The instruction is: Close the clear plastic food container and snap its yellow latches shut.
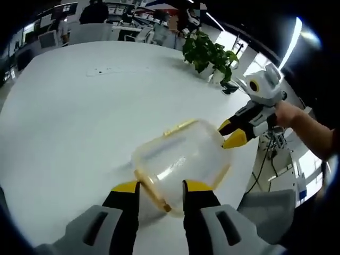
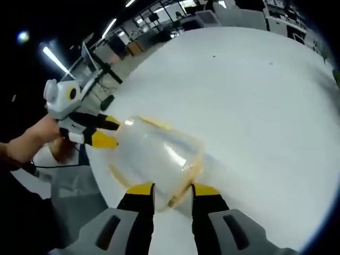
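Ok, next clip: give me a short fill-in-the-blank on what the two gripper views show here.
1. The clear container lies on a ____ table.
2. The container's latches are ____ in colour.
3. Both the left gripper and the right gripper have one edge of the ____ between their jaws.
4. Behind the container in the left gripper view stands a green ____.

Missing words: white; yellow; container; plant

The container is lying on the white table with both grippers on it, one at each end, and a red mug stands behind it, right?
Not quite. It's a potted plant behind the container, not a red mug, as the left gripper view shows. The rest holds: the left gripper and the right gripper are at opposite ends, on the white table.
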A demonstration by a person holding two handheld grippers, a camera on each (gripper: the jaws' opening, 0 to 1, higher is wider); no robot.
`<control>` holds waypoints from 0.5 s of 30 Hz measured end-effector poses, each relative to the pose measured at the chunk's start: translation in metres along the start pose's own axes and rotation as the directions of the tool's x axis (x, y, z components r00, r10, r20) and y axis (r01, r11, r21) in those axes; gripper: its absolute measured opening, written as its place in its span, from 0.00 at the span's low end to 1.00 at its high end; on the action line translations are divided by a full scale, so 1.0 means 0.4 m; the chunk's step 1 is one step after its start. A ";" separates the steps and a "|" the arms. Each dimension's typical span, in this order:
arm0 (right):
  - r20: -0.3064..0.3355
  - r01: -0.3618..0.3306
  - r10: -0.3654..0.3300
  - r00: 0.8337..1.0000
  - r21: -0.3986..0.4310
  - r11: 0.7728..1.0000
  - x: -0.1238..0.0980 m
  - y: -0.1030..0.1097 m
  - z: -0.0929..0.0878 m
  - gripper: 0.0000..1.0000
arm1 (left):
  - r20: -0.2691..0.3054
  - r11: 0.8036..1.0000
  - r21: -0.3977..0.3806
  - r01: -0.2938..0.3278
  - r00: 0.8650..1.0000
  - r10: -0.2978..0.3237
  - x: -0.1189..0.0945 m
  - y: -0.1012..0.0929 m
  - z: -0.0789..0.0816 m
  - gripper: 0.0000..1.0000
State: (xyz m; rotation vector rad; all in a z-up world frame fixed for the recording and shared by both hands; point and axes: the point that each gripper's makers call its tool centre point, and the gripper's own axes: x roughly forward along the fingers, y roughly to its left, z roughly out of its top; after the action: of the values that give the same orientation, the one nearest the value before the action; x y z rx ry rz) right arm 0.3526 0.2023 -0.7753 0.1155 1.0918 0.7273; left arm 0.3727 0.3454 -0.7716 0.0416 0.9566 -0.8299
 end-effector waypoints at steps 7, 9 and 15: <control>-0.002 0.034 -0.035 0.999 -0.077 0.996 -0.002 0.004 0.004 0.26 | 0.027 0.989 0.138 -0.043 0.999 0.040 -0.004 -0.004 0.012 0.32; -0.002 0.044 -0.044 0.999 -0.098 0.994 -0.002 0.005 0.005 0.26 | 0.033 0.984 0.167 -0.056 0.998 0.052 -0.004 -0.004 0.014 0.33; 0.004 0.086 -0.087 0.996 -0.217 0.972 -0.010 0.003 0.011 0.26 | 0.040 0.974 0.213 -0.074 0.997 0.067 -0.006 -0.007 0.020 0.34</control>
State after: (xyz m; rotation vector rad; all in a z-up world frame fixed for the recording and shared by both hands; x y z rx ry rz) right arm 0.3546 0.2020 -0.7698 -0.1202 1.0093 0.7634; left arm 0.3757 0.3418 -0.7642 0.2468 0.8274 -0.8624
